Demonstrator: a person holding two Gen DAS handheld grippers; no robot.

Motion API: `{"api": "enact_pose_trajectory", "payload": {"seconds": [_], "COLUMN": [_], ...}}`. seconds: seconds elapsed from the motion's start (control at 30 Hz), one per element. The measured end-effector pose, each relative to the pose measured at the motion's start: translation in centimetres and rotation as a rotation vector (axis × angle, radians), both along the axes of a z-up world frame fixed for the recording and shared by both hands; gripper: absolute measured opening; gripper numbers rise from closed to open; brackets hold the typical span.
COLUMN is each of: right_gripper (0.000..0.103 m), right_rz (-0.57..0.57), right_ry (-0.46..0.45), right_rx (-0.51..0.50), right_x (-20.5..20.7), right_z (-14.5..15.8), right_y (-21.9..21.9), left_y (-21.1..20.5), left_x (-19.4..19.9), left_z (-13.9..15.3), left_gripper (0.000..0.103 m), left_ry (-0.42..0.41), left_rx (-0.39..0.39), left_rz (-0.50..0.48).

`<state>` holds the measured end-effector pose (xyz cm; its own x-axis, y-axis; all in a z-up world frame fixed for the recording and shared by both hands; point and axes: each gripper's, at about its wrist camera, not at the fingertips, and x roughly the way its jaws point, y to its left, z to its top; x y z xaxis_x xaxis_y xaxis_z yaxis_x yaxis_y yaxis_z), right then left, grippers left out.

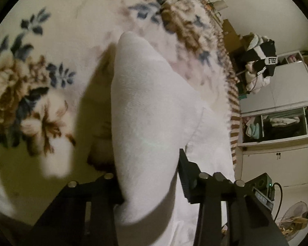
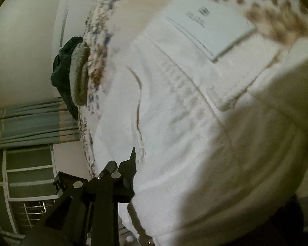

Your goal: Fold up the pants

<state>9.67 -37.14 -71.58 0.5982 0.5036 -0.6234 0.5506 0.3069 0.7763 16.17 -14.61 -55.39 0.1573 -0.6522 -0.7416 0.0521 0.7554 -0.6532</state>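
While both tools (image 1: 152, 184) (image 2: 164, 176) clamp white pants (image 1: 145, 94), cloth rises off the blanket (image 1: 30, 82)

Black grippers (image 1: 149, 184) — silver screw heads.

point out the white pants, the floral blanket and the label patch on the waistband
white pants (image 1: 145, 110): left wrist view, on the raised fold of cloth.
floral blanket (image 1: 16, 82): left wrist view, on the brown flower print.
label patch (image 2: 207, 24): right wrist view, on the patch's pale middle.

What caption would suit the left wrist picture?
Left gripper pinches a fold of white pants above a floral blanket.
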Motion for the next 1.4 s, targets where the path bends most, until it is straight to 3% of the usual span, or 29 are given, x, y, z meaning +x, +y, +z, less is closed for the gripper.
{"api": "enact_pose_trajectory", "payload": {"seconds": [0.2,0.43,0.63,0.77,0.97,1.17,1.37,1.4], "right_gripper": [0.026,0.026,0.026,0.026,0.026,0.026,0.026,0.026], "right_rz": [0.03,0.041,0.032,0.015,-0.003,0.002,0.047,0.051], "right_ry": [-0.061,-0.141,-0.215,-0.269,-0.334,-0.355,-0.302,-0.283], "right_rx": [-0.028,-0.067,-0.113,-0.144,-0.168,-0.164,-0.189,-0.189], "right_x": [0.1,4.1,13.0,22.4,38.8,53.7,61.4,62.0], "right_z": [7.3,15.8,21.1,23.0,22.0,17.8,12.0,11.1], "right_y": [-1.7,-1.8,-1.1,0.6,3.6,5.9,8.0,8.1], "left_y": [0.5,0.3,1.4,3.0,5.2,7.8,9.9,10.0], "left_x": [0.4,5.0,14.2,22.8,38.2,50.3,57.2,57.7], "left_z": [5.8,12.6,17.6,19.2,19.2,15.9,9.0,8.2], "left_gripper": [0.033,0.032,0.032,0.032,0.033,0.033,0.033,0.037], "left_ry": [-0.043,-0.096,-0.168,-0.214,-0.264,-0.283,-0.195,-0.177], "left_rx": [-0.041,-0.087,-0.118,-0.122,-0.092,-0.063,-0.029,-0.02], "left_rz": [0.023,0.026,0.022,0.023,-0.003,0.01,0.01,0.004]}}
